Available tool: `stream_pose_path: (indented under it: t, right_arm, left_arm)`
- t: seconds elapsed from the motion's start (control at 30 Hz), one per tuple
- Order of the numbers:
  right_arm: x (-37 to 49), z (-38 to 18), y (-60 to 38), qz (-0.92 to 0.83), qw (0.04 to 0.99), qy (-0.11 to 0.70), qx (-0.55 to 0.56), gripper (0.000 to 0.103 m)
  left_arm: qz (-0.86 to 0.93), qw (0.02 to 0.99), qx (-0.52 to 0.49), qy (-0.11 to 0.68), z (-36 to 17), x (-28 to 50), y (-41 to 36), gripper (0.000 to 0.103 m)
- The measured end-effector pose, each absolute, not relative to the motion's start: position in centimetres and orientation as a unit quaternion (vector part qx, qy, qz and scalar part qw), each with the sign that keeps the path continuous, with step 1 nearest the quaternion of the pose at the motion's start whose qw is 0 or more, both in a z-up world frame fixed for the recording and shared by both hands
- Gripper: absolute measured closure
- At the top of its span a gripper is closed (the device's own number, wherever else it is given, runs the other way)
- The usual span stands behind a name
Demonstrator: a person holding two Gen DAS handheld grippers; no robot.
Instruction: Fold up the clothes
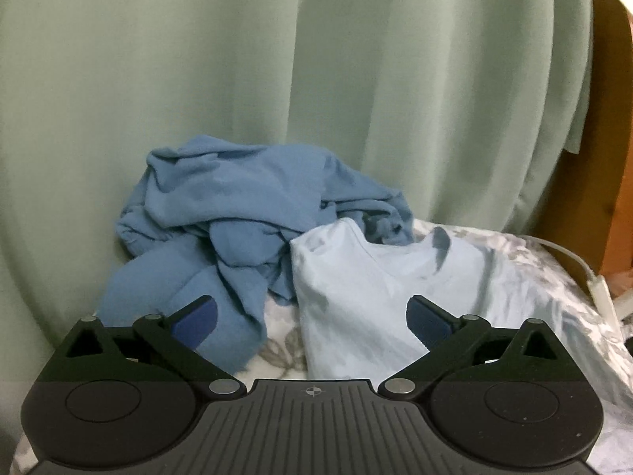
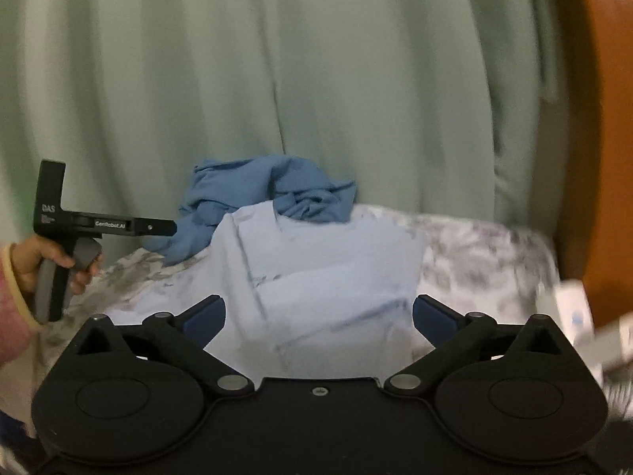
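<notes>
Left wrist view shows the left gripper (image 1: 312,318) with jaws wide apart and nothing between them, above a pale blue folded shirt (image 1: 368,301) on the flowered bed cover (image 1: 554,277); a crumpled darker blue garment (image 1: 221,213) lies far left, touching it, against the green curtain (image 1: 316,59). Right gripper (image 2: 318,316) likewise stands open and empty over the shirt. At left, a hand (image 2: 47,261) grips the other tool, marked "DAS" and "GenRobot.AI".

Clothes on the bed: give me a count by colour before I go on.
Medium blue, crumpled garment: 1
Pale blue, folded shirt: 1
Total: 2, both lying on the floral bedcover, touching each other; neither gripper holds one.
</notes>
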State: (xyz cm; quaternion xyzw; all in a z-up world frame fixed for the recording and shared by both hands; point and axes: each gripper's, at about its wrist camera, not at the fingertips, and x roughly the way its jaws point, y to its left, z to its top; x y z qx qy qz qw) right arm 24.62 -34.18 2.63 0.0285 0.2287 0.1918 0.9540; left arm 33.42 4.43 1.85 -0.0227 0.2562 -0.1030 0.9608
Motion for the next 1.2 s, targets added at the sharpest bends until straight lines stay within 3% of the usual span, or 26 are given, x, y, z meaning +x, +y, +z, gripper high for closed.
stream_pose_path:
  t: [0.57, 0.73, 0.97, 1.2]
  right_arm:
    - [38.5, 2.5, -29.7, 0.173, 0.941, 0.288, -0.046, 0.003]
    - [41.6, 1.2, -30.4, 0.166, 0.935, 0.311, -0.046, 0.005]
    - [45.4, -0.9, -32.9, 0.150, 0.929, 0.339, -0.008, 0.015]
    - [48.0, -2.5, -34.3, 0.147, 0.924, 0.353, 0.023, 0.026]
  left_arm:
    - [-0.131, 0.957, 0.063, 0.252, 1.6, 38.3, 1.7, 0.001]
    - [-0.159, 0.950, 0.038, 0.265, 0.9, 40.3, 2.1, 0.005]
    - [-0.182, 0.937, 0.012, 0.299, -0.3, 43.0, 2.8, 0.034]
    - [-0.194, 0.929, -0.011, 0.315, -1.1, 44.9, 3.3, 0.046]
